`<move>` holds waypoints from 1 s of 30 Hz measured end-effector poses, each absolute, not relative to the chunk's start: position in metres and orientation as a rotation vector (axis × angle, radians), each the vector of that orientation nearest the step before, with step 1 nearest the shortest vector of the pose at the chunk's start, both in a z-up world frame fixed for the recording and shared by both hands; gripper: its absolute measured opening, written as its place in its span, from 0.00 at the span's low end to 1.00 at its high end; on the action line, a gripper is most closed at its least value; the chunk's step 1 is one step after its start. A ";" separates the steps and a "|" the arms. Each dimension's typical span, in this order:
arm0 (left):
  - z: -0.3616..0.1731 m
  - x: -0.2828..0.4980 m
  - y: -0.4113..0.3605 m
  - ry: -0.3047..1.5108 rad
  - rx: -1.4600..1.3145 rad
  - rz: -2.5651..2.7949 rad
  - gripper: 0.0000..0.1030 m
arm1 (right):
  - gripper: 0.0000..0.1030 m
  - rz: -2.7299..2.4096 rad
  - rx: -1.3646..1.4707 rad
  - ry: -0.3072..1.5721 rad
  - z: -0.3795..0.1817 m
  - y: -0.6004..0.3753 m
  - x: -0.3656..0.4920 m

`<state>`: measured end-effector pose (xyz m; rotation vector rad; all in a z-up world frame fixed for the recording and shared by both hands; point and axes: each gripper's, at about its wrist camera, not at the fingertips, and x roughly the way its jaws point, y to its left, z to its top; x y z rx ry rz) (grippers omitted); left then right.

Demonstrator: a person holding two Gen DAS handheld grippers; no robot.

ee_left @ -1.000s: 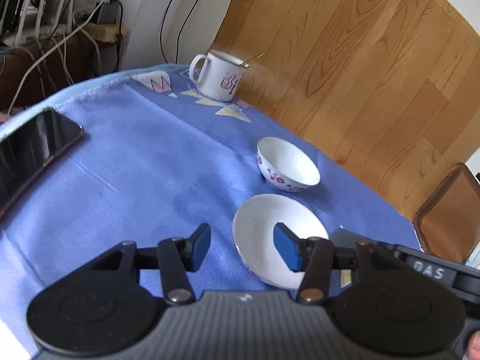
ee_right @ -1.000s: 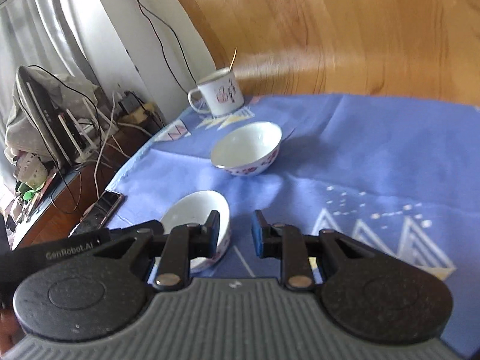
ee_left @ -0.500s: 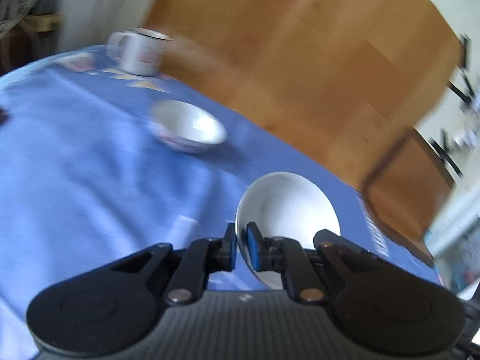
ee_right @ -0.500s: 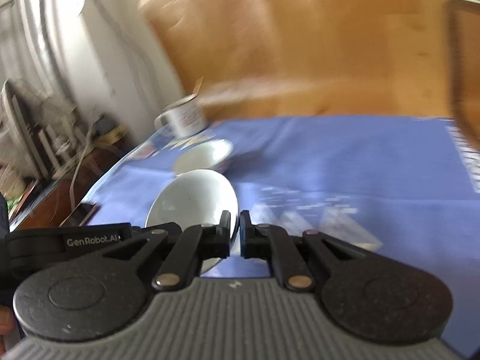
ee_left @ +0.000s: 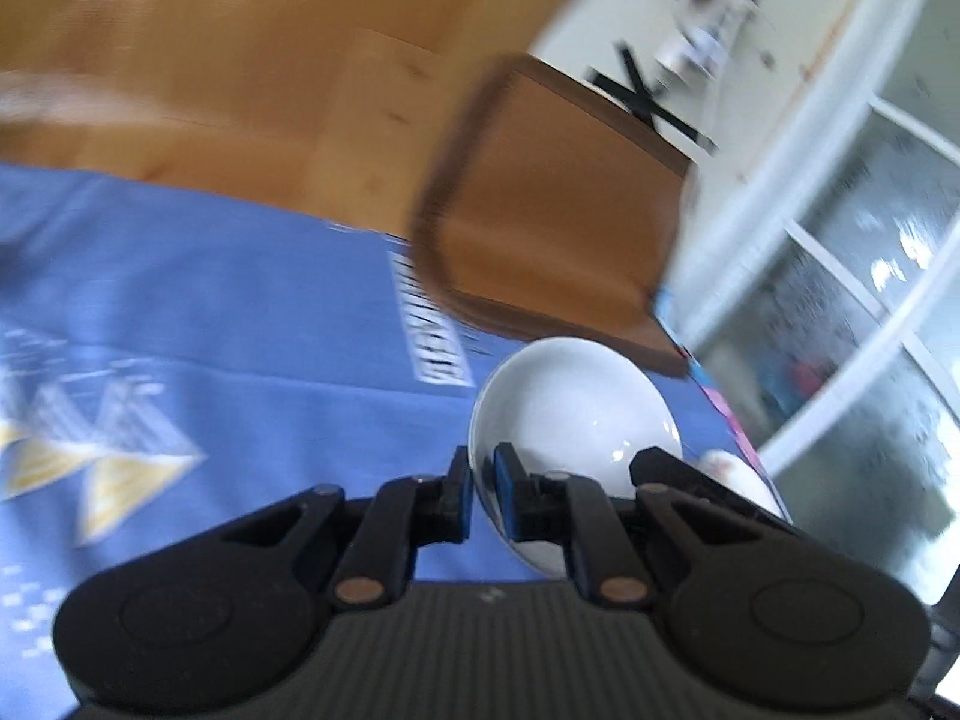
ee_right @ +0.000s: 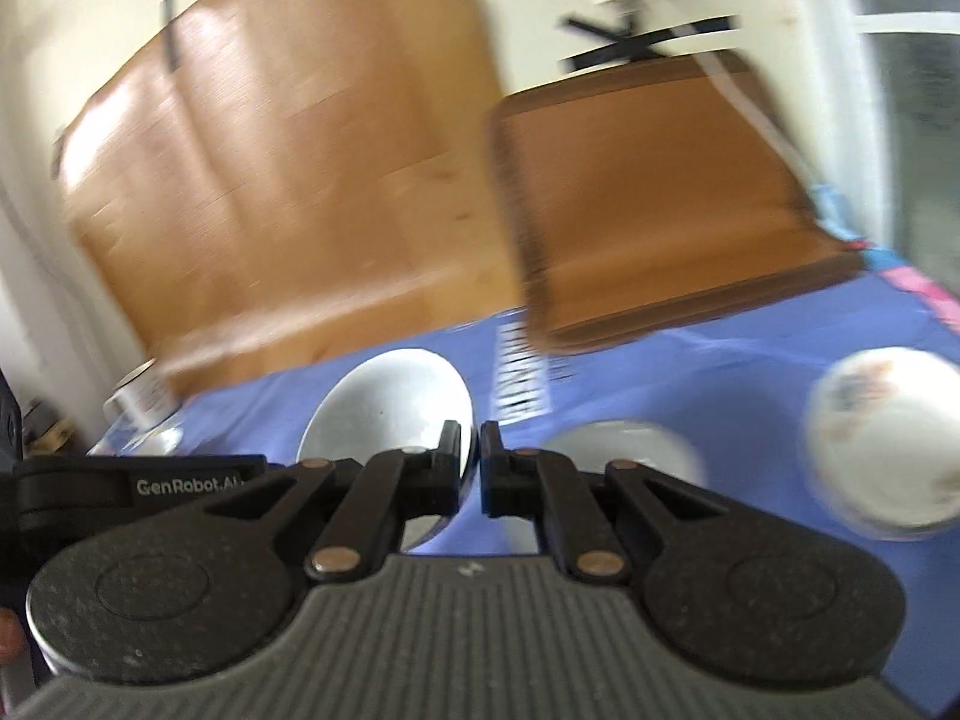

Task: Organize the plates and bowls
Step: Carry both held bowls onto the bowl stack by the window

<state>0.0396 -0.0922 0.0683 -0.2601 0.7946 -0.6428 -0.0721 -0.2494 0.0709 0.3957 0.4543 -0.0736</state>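
I hold one white plate (ee_left: 576, 414) with both grippers, just above the blue tablecloth (ee_left: 240, 324). My left gripper (ee_left: 483, 489) is shut on the plate's left rim. My right gripper (ee_right: 477, 462) is shut on the right rim of the same plate (ee_right: 390, 402). In the left wrist view one of the right gripper's fingers (ee_left: 654, 462) shows at the plate's far edge. A white patterned bowl (ee_right: 882, 438) stands on the cloth to the right. Between it and the right gripper lies a blurred white dish (ee_right: 624, 450).
A brown chair back (ee_right: 660, 192) rises just beyond the table's far edge. A white mug (ee_right: 138, 402) stands far left on the cloth. Wooden floor (ee_right: 288, 168) lies past the table, and glazed white doors (ee_left: 870, 276) are at the right.
Both grippers closed on the plate's opposite rims and carried it to the right along the table. The mug end has slid out of view and the chair end has come in.
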 end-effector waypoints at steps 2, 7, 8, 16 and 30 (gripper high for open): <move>0.066 0.041 -0.114 0.816 -0.228 -0.664 0.09 | 0.08 -0.109 0.409 0.458 0.065 -0.265 -0.078; 0.057 0.047 -0.143 0.872 -0.175 -0.680 0.09 | 0.08 -0.152 0.464 0.483 0.050 -0.291 -0.082; 0.055 0.048 -0.147 0.882 -0.167 -0.676 0.09 | 0.08 -0.155 0.469 0.488 0.048 -0.293 -0.082; 0.047 0.053 -0.154 0.910 -0.124 -0.646 0.10 | 0.12 -0.167 0.486 0.480 0.040 -0.294 -0.079; 0.077 0.046 -0.130 0.794 -0.146 -0.623 0.21 | 0.16 -0.190 0.445 0.417 0.049 -0.291 -0.082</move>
